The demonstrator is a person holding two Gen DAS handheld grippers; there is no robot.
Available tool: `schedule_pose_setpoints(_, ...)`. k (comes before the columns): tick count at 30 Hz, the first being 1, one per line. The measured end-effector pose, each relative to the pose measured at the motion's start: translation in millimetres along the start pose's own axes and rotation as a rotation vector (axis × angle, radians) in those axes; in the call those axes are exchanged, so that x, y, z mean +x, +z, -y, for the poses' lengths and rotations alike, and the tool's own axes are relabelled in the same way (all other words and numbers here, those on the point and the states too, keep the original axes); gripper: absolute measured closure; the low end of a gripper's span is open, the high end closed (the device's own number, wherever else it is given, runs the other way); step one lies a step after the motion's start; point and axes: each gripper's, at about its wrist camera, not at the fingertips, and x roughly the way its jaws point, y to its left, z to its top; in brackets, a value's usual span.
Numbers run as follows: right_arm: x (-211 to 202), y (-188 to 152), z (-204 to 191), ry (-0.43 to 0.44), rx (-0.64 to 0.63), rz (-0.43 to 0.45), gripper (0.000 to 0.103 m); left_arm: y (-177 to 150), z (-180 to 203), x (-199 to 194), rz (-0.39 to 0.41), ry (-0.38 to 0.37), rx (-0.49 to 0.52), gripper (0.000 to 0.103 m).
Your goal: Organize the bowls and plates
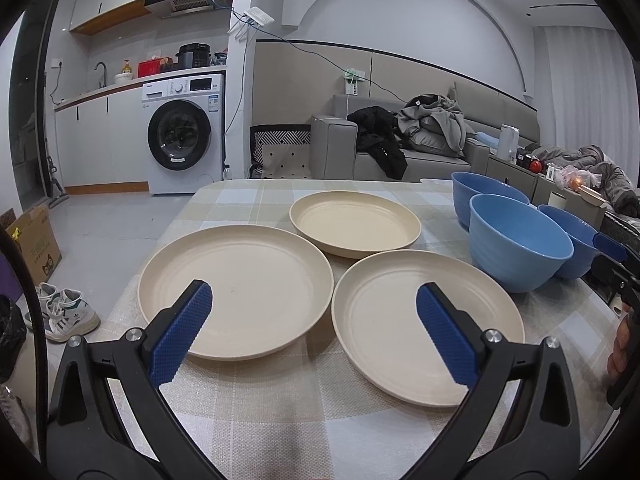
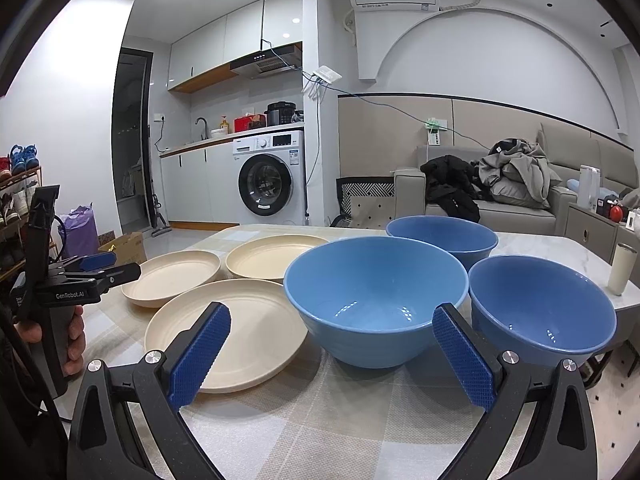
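Three cream plates (image 1: 236, 292) and three blue bowls (image 2: 376, 296) sit empty on the checked tablecloth (image 1: 280, 392). The left gripper (image 1: 314, 332), jaws spread, hovers over the two nearest plates. The right gripper (image 2: 332, 356), also spread, faces the nearest bowl. Only the right view shows a white cup (image 2: 622, 268) beyond the bowls.

My left black claw with bumpy blue pads (image 1: 314, 332) is wide open and holds nothing. My right black claw with blue pads (image 2: 332, 354) is wide open too. My left hand (image 2: 74, 330) grips its handle.
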Motion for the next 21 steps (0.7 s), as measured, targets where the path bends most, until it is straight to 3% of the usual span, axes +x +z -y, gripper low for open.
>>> schedule_pose_setpoints(21,0.3,-0.3,0.1,0.001,-0.003,-0.006,0.000,0.9,-0.3,0.1,-0.001,0.002,-0.002,0.001)
